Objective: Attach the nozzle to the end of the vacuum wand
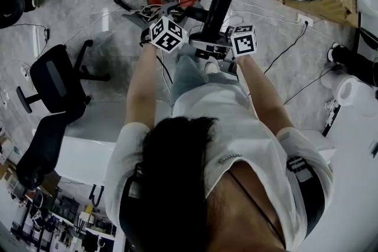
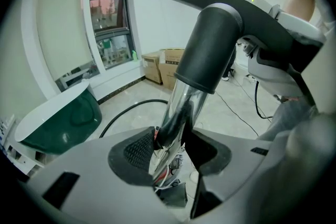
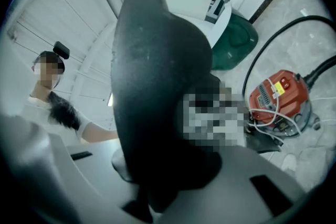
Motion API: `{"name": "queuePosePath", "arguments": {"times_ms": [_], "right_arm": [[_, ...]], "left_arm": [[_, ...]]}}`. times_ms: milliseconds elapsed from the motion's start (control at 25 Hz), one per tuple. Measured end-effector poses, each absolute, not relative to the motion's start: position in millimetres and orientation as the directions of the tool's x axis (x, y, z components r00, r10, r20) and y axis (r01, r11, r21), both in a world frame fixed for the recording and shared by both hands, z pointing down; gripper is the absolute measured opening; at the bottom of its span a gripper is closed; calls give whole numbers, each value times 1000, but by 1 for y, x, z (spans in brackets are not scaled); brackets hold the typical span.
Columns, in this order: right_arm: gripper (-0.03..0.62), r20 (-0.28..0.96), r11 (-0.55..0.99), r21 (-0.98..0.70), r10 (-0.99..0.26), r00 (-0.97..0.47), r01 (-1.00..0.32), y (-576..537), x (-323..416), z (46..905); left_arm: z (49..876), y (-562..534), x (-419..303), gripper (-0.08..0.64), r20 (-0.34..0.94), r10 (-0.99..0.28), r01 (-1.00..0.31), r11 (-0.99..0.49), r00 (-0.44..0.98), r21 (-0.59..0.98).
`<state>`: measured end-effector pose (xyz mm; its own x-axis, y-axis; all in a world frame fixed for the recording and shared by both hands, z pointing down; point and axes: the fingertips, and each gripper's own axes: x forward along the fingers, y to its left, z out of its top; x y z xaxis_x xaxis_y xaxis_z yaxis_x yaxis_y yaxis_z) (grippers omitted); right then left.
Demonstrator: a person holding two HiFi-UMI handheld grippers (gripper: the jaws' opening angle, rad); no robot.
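Close up between the left gripper's pads, the shiny vacuum wand is squeezed tight, and its top end already sits inside the round neck of the black floor nozzle. Further up, the right gripper is clamped on the nozzle's wide flat head. I think the best way is to hold the wand steady, keep neck and tube in one straight line, and push the nozzle on with a small twist until it stops. Far off on the floor lie the black hose and the red vacuum; don't tug them.
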<state>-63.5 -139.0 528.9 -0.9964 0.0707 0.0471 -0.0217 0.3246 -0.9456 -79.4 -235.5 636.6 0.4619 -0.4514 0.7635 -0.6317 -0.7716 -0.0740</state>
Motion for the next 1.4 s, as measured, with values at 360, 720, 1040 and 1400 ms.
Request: {"name": "queuePosePath", "arguments": {"times_ms": [360, 720, 1040, 1400], "right_arm": [[97, -62, 229, -969, 131, -989, 91, -146, -54, 520], [96, -47, 275, -958, 143, -989, 85, -147, -57, 519], [95, -11, 300, -952, 166, -986, 61, -140, -62, 521], [103, 16, 327, -941, 283, -959, 81, -139, -53, 531]], "left_arm": [[635, -235, -78, 178, 767, -432, -611, -789, 475, -65], [632, -238, -79, 178, 761, -436, -621, -782, 481, -55], [631, -234, -82, 178, 764, -421, -610, -791, 489, -47], [631, -228, -84, 178, 767, -400, -597, -802, 502, -27]]}}
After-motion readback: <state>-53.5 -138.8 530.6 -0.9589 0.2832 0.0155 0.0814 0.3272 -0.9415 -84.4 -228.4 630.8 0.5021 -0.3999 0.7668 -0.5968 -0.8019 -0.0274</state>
